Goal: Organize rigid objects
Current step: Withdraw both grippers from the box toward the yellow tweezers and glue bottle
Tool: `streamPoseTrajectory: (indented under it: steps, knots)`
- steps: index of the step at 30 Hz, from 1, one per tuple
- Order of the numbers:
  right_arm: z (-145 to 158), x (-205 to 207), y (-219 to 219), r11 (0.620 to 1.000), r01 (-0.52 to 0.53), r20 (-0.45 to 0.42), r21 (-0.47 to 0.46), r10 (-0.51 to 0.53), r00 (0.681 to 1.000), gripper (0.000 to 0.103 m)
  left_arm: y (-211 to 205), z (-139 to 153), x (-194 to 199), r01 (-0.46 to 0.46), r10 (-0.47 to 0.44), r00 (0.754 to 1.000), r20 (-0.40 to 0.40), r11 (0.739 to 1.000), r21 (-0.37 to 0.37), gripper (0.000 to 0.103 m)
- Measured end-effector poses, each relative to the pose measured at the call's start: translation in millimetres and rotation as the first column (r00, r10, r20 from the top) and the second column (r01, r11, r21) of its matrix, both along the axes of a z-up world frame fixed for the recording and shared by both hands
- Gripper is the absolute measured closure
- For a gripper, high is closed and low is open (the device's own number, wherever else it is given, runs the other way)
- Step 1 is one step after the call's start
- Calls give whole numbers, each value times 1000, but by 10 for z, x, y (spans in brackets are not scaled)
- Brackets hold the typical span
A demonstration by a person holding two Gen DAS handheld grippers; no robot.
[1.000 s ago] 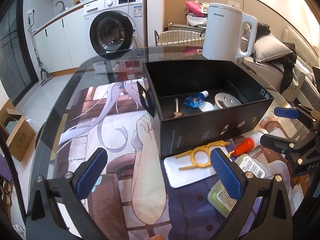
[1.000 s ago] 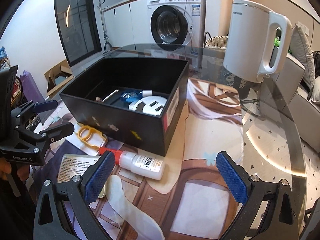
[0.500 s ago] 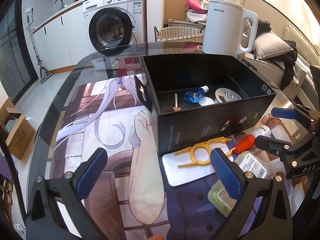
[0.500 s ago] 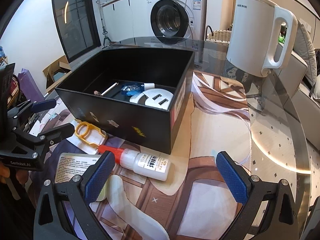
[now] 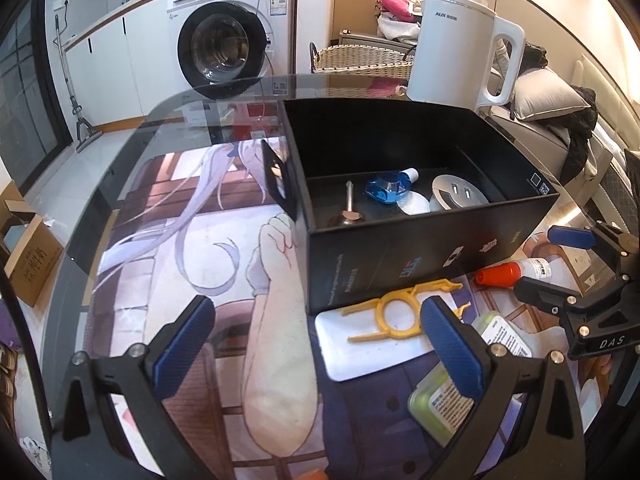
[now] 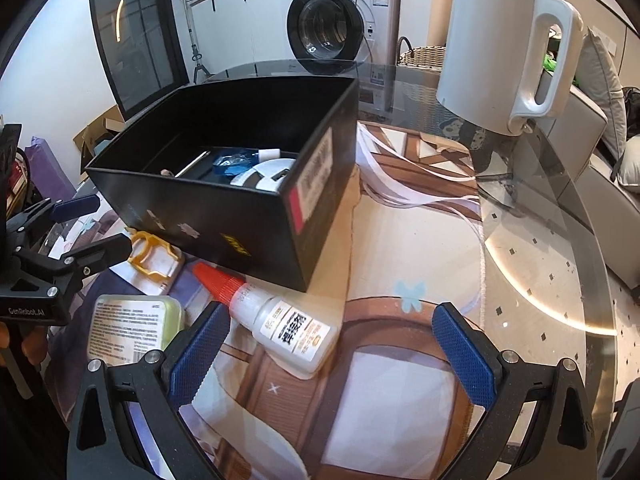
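A black open box (image 5: 432, 252) (image 6: 224, 224) stands on the glass table. Inside lie a blue item (image 5: 388, 190), a round grey socket (image 5: 456, 196) and a metal tool (image 5: 349, 208). In front of the box lie a yellow plastic tool (image 5: 400, 312) (image 6: 150, 258) on a white card, a white glue bottle with a red cap (image 6: 276, 316) (image 5: 516, 270), and a green labelled box (image 5: 452, 392) (image 6: 128, 326). My left gripper (image 5: 316, 352) is open and empty, near the yellow tool. My right gripper (image 6: 332, 354) is open and empty, low over the glue bottle.
A white kettle (image 5: 460, 48) (image 6: 508, 44) stands behind the box. The table (image 6: 540, 264) carries a printed mat, and its round edge curves along the right. A washing machine (image 5: 232, 36), a wicker basket (image 5: 360, 60) and a sofa stand beyond.
My right gripper has moved forward and down toward the glue bottle, which now lies near its left finger. My left gripper has shifted slightly closer to the box.
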State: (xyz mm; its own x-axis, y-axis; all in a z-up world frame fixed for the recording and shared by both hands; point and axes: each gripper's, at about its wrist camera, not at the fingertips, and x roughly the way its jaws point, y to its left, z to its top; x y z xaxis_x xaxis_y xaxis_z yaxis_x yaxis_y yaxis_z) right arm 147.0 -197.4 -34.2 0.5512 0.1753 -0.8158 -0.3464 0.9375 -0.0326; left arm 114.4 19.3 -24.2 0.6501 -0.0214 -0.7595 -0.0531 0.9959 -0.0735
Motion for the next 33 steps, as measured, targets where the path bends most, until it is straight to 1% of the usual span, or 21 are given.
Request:
streamPoseTrajectory:
  steps: [10, 15, 17, 22, 27, 33]
  knots:
    - [-17, -5, -149, 1000, 12, 1, -28, -12, 1000, 0, -106, -17, 78, 28, -28, 999, -22, 1000, 8, 0]
    - [-31, 7, -242, 998, 30, 12, -52, -30, 999, 1, -53, -71, 94, 0, 2, 998, -55, 1000, 28, 0]
    - [-29, 1, -263, 998, 36, 15, -57, -35, 999, 1, 6, -80, 86, -15, 16, 998, -59, 1000, 20, 0]
    - [-28, 3, -334, 996, 50, 26, -69, -49, 998, 1, 164, -81, 38, -61, 63, 996, -66, 998, 28, 0]
    - [-9, 17, -425, 996, 79, 28, -52, -78, 997, 0, 276, -91, 18, -91, 92, 993, -70, 996, 18, 0]
    - [-14, -19, -295, 1000, 22, -3, 15, -22, 1000, 0, 202, -56, -6, -58, 58, 997, -58, 998, 6, 0]
